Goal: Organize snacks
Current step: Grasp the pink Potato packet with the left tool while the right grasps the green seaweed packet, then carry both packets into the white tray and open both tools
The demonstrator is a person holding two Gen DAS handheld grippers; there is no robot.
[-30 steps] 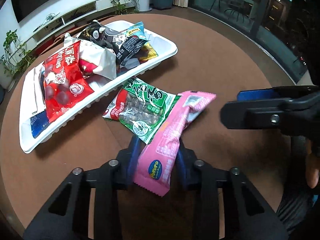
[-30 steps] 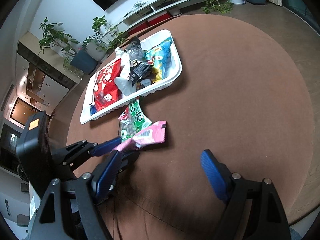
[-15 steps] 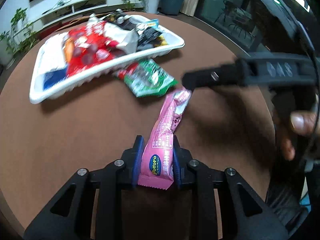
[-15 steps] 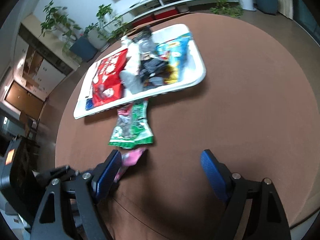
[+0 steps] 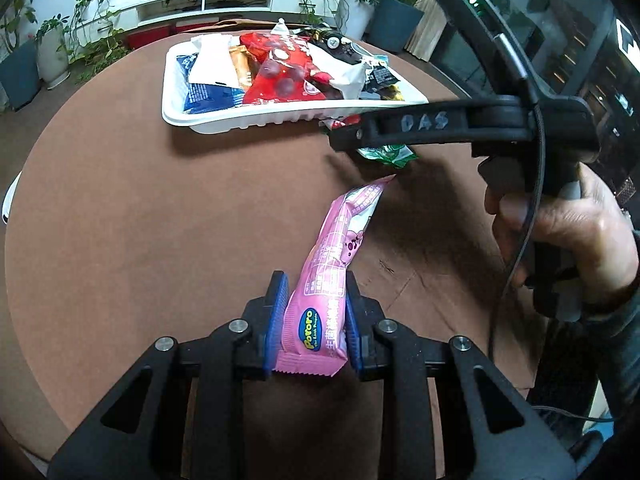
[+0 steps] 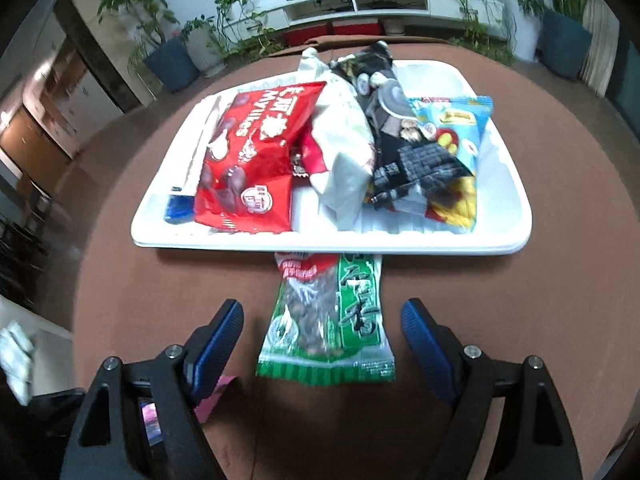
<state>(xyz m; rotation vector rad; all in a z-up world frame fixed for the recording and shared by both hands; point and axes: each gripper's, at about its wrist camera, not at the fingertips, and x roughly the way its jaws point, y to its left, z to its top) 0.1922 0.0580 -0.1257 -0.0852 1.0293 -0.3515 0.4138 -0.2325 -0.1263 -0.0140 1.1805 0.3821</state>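
Left wrist: jaws pinch pink packet (image 5: 320,300) over brown table (image 5: 140,220); right jaws spread.

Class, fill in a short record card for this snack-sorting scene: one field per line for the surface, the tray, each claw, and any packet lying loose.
surface: round brown table
tray: white tray, piled with packets, among them a red bag
left claw: shut on the pink packet
right claw: open, pads either side of the green packet, not touching
loose packet: the green one, on the table, far end tucked under the tray rim
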